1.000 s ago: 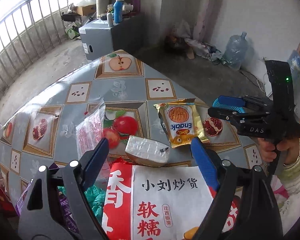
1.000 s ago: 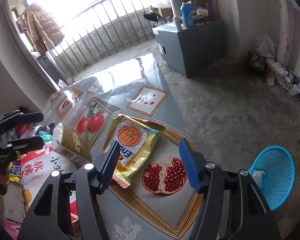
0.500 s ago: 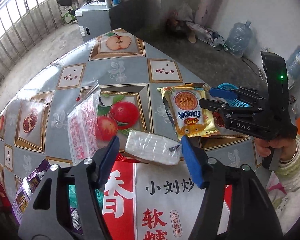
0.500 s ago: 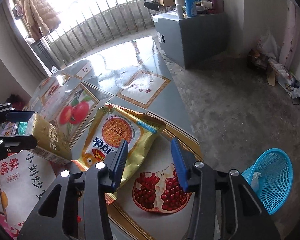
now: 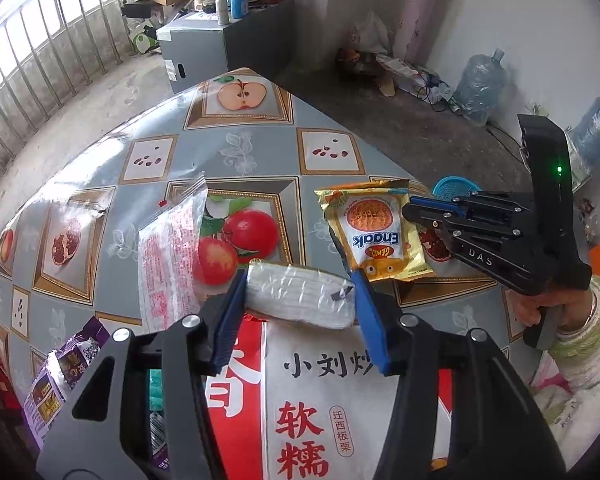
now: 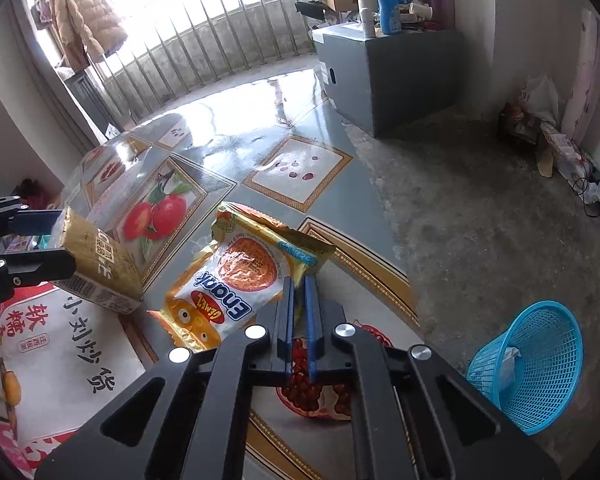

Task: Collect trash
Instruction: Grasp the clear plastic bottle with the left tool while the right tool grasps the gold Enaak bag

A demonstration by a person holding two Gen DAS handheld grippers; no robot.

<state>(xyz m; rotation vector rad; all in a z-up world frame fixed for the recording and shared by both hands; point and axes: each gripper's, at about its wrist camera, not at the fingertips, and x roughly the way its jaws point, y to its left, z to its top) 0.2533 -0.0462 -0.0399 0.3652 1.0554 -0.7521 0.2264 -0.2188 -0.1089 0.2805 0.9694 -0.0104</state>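
Observation:
My left gripper (image 5: pixel 300 288) is shut on a small carton (image 5: pixel 300 296), silver on the side facing me and gold in the right wrist view (image 6: pixel 96 268), held just above the table. My right gripper (image 6: pixel 299 284) is shut on the right edge of a yellow Enaak snack packet (image 6: pixel 236 280), which lies on the fruit-patterned tablecloth (image 5: pixel 236 152). The packet also shows in the left wrist view (image 5: pixel 372 232), with the right gripper (image 5: pixel 412 210) at its right side. A blue mesh trash basket (image 6: pixel 540 360) stands on the floor to the right of the table.
A large red and white chestnut bag (image 5: pixel 312 408) lies at the near table edge. A clear printed wrapper (image 5: pixel 168 256) and purple packets (image 5: pixel 60 376) lie at the left. A grey cabinet (image 6: pixel 384 76) with bottles stands beyond the table. Clutter lines the far wall.
Both grippers have closed: the left one onto the carton and the right one onto the edge of the yellow packet. Both moved forward toward these things.

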